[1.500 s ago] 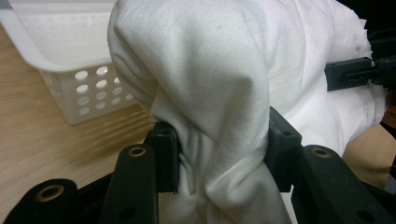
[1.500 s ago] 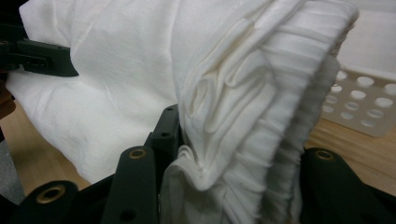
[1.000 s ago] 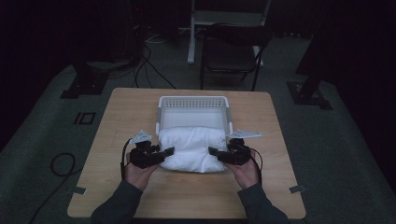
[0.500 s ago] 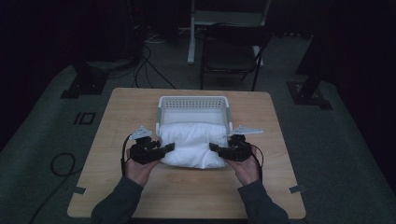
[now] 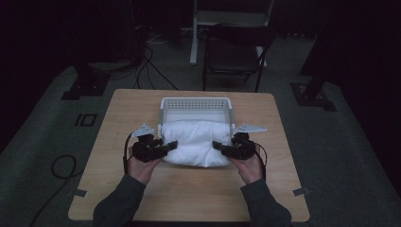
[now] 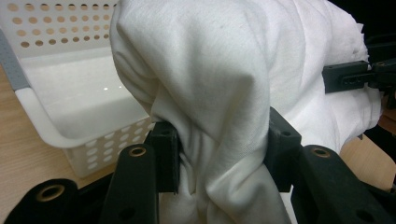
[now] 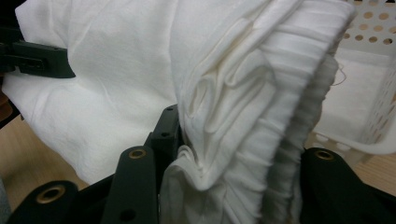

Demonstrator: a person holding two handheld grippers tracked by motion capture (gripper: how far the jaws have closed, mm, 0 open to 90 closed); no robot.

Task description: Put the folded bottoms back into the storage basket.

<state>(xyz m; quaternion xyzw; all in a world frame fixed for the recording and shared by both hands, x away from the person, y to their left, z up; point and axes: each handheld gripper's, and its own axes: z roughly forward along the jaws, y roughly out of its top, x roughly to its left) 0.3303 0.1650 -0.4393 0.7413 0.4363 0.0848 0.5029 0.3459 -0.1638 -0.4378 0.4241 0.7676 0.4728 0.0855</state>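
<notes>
Left tongs (image 5: 166, 145) clamped on left end of white cloth (image 5: 196, 147), right tongs (image 5: 219, 146) clamped on right end; cloth bundle at front edge of white basket (image 5: 196, 103) on tabletop (image 5: 118, 123)

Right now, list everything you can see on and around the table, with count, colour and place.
folded white cloth bundle: one, white, held over the basket's near edge
perforated plastic basket: one, white, table centre
wooden table: one, light wood, middle of the floor
folding chair: one, dark, behind the table
floor cables: several, black, far left
left claw: one, black, shut on the cloth's left end
right claw: one, black, shut on its right end
</notes>
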